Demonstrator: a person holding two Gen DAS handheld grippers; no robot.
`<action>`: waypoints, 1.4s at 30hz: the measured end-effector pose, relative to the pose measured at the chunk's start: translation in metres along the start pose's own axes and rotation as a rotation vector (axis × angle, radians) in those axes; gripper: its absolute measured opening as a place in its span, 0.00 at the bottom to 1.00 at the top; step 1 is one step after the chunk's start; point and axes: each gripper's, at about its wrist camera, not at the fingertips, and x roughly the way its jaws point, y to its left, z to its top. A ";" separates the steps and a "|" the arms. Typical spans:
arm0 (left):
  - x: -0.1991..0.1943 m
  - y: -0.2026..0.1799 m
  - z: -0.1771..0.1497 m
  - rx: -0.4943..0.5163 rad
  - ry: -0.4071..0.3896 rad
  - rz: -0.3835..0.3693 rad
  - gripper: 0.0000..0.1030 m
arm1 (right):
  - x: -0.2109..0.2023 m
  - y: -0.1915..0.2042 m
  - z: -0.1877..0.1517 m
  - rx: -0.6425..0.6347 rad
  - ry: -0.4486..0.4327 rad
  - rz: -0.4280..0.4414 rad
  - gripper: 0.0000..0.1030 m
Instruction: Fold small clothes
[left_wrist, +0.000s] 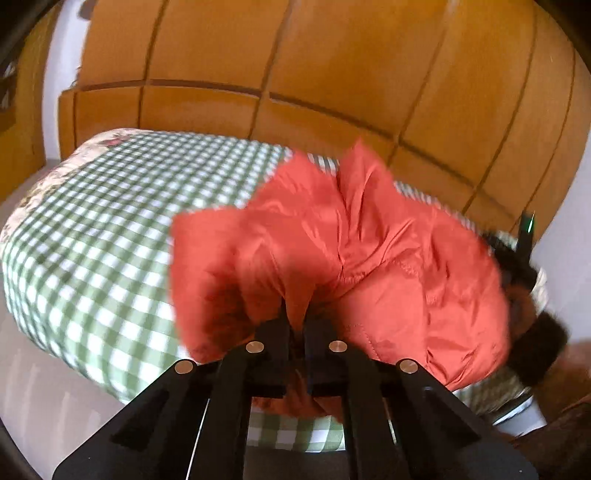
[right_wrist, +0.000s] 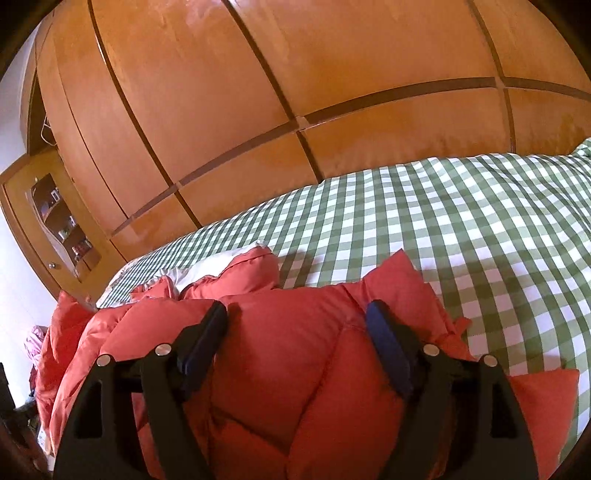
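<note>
A red quilted puffer jacket (left_wrist: 332, 258) lies bunched on a bed covered with a green-and-white checked bedspread (left_wrist: 92, 221), near the bed's edge closest to the cameras. The left gripper (left_wrist: 295, 321) is clenched on a fold of the jacket's fabric. The right gripper (right_wrist: 295, 325) is spread wide above the padded jacket (right_wrist: 288, 354), grasping nothing. A wooden panelled wardrobe (right_wrist: 258, 92) stands beyond the bed's far edge.

Bright daylight, strong fisheye bending at edges, left wrist view motion-blurred.
</note>
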 end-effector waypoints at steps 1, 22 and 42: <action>-0.008 0.007 0.005 -0.016 -0.013 0.003 0.04 | -0.002 -0.001 0.000 0.005 -0.003 0.002 0.76; 0.004 0.056 -0.028 -0.109 0.101 -0.195 0.65 | -0.032 -0.062 0.000 0.192 -0.044 0.110 0.75; -0.038 0.079 0.009 -0.089 -0.018 -0.052 0.51 | -0.031 -0.046 -0.003 0.149 -0.048 0.037 0.78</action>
